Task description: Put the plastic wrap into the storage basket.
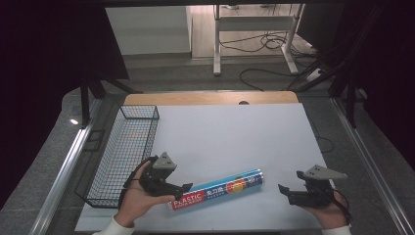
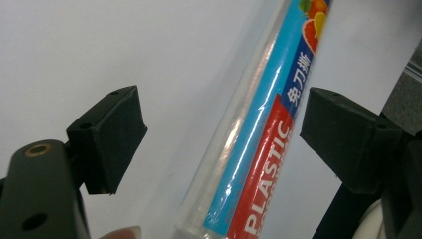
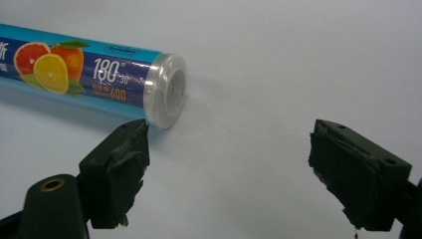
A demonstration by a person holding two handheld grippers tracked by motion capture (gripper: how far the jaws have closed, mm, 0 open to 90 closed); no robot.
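I am seeing one plastic wrap roll [image 1: 218, 189], one wire basket [image 1: 123, 152]; left gripper [image 1: 179, 191] is straddling the roll, jaws spread; right gripper [image 1: 287, 194] is spreading too.

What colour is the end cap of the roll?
Clear, see-through plastic end cap; it shows best in the right gripper view.

roll [image 1: 218, 189] on table [image 1: 230, 132], basket [image 1: 122, 152] left

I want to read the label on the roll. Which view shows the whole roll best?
The high view: the roll lies there full length on the white table. The left gripper view shows its red PLASTIC end up close, the right gripper view its capped end with fruit.
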